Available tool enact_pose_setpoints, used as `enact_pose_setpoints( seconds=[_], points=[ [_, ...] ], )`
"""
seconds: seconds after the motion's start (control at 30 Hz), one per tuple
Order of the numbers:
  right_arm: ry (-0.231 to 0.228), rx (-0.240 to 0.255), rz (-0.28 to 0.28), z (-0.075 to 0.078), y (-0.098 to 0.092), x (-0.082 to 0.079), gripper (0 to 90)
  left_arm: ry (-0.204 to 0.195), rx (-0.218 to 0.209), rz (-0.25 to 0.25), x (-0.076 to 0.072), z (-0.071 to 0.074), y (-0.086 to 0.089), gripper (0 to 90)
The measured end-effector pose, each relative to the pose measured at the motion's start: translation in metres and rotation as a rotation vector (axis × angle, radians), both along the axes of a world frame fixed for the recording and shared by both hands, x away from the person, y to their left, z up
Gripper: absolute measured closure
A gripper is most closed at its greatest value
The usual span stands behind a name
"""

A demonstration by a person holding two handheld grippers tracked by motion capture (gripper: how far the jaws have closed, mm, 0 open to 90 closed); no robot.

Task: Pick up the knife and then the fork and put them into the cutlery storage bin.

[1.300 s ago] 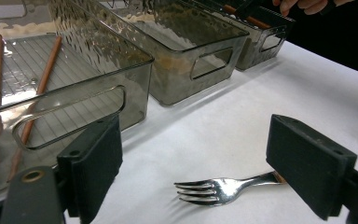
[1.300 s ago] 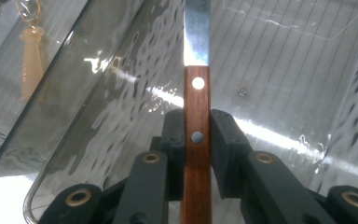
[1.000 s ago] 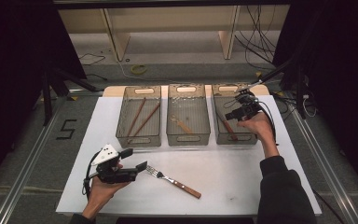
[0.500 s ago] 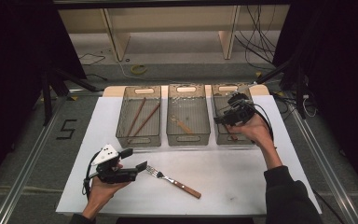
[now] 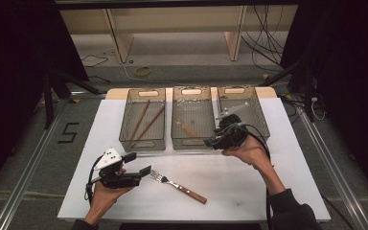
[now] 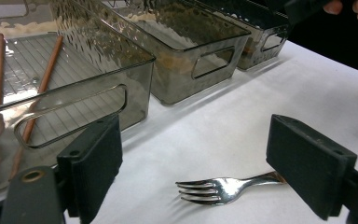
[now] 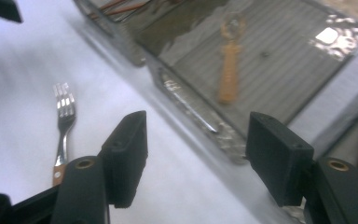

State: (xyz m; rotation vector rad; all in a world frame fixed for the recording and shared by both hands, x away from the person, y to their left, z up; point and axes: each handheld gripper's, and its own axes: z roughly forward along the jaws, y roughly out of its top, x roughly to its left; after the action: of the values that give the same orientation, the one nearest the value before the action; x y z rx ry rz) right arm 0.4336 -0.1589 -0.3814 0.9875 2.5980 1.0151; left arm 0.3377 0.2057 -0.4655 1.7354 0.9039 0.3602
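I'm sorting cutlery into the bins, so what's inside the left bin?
Two brown chopsticks lie in the left bin; its ribbed floor shows through the clear wall, nothing else visible.

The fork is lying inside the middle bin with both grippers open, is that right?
Not quite. The fork lies on the white table in front of the bins, as the high view shows. Left gripper and right gripper are indeed open.

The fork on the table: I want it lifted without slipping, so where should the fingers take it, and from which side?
Grip the fork at its wooden handle, likely from above with the fingers across its width. It lies flat on the white table, tines toward the open left gripper, handle pointing away toward the near right. The handle is thicker and less slick than the thin metal neck.
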Motion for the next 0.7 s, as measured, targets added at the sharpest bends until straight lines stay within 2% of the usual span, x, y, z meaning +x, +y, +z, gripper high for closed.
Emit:
enact_pose_setpoints(
  seconds=[0.23, 0.47, 0.7],
  points=[
    [0.037, -0.043, 0.106, -0.018, 0.030, -0.020, 39.7, -0.004, 0.001, -0.002, -0.001, 0.000, 0.000, 17.7],
    [0.071, -0.065, 0.154, -0.031, 0.047, -0.030, 39.2, -0.005, -0.001, 0.000, -0.001, 0.000, 0.000, 17.7],
    [0.083, -0.090, 0.219, -0.041, 0.062, -0.045, 39.7, -0.007, -0.004, 0.001, -0.001, 0.000, 0.000, 17.7]
  ],
)
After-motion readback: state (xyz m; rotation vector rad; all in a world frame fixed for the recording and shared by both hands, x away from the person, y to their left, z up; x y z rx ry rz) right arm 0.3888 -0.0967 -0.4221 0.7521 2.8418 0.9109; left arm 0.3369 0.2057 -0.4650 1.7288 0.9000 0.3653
